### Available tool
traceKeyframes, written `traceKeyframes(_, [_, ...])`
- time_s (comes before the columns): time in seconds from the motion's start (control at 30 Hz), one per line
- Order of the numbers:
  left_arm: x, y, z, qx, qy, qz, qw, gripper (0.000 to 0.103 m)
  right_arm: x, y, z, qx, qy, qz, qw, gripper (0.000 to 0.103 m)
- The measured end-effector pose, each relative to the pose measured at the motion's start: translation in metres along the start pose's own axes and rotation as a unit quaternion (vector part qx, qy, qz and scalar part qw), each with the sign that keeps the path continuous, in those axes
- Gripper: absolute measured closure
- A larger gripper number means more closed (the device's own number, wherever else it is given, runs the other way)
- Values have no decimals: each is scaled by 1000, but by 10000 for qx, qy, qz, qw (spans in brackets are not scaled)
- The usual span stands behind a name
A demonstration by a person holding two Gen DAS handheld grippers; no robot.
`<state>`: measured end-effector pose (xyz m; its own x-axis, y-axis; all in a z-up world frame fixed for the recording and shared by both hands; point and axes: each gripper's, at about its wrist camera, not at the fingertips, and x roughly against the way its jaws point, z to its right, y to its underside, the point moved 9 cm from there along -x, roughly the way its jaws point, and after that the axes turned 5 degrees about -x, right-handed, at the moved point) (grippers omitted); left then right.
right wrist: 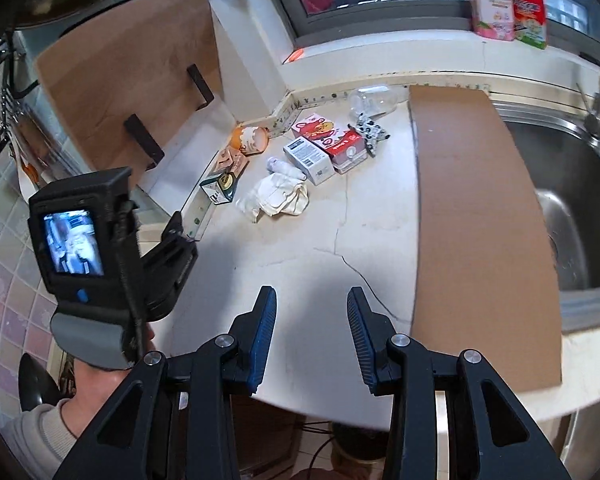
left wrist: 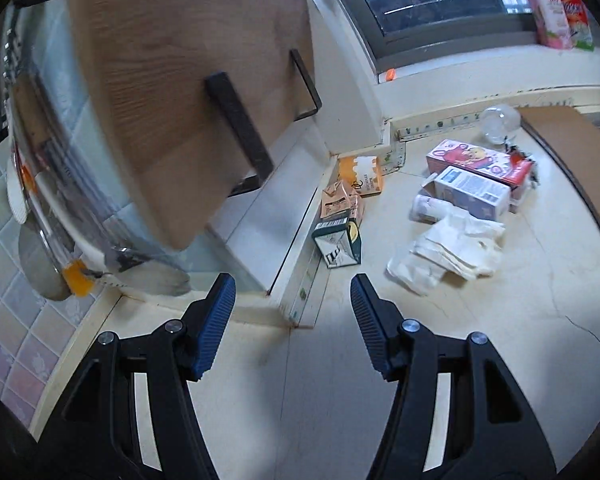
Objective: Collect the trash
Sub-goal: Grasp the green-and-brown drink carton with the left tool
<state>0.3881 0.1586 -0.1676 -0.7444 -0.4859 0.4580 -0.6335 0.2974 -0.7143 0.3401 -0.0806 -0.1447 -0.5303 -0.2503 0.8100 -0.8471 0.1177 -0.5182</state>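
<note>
Trash [right wrist: 296,160] is gathered in a loose heap at the far corner of the pale surface [right wrist: 320,248], against the raised ledge beneath the window. In the heap can be made out a crumpled white tissue [right wrist: 278,196], a red and pink carton [right wrist: 332,140], a grey-white box [right wrist: 310,160], a dark green carton [left wrist: 338,242], an orange packet [left wrist: 364,174] and a clear glass jar [right wrist: 372,100] lying on its side. A flat brown cardboard sheet [right wrist: 476,220] is laid across the edge of the sink [right wrist: 572,208]; it is judged to serve as a cover or a collecting board, though that cannot be confirmed. A wooden cutting board [right wrist: 128,84] is kept upright in a black rack at the left, clear of the working area.

Both tongs are empty. The left tongs [left wrist: 292,300] are held moderately wide, the right tongs [right wrist: 312,312] somewhat narrower, and nothing is seen between either pair. The heap lies well ahead of both, the green carton being nearest the left tongs, and bare surface separates the right tongs from the tissue. No item is touched yet, so collection is judged to be at the approach stage.
</note>
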Motion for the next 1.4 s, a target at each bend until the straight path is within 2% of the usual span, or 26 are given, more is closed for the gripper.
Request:
traceKeyframes(0.17, [-36,-11,17,-8,-296,-220,9993,46,-45,-26,2,198,-193,-185,9994,66])
traceKeyframes(0.47, [-101,-13,35,502,-401,-1005,9929,46,-116,-78,5,618,-625,-543,9947,66])
traceKeyframes(0.7, [-123,-21,40,423,-746,-1104,9902,46,-144,-88,8,606,-863,-745,9916,66])
traceKeyframes(0.8, [-132,-22,43,427,-753,-1171,9893,46,-152,-86,9,606,-924,-832,9904,66])
traceKeyframes(1.17, [-152,-33,57,428,-469,-1245,9902,46,-158,-83,17,476,-999,-833,9904,66])
traceKeyframes(1.4, [-164,-33,69,774,68,-1510,9855,53,-160,-84,19,448,-1049,-847,9899,66])
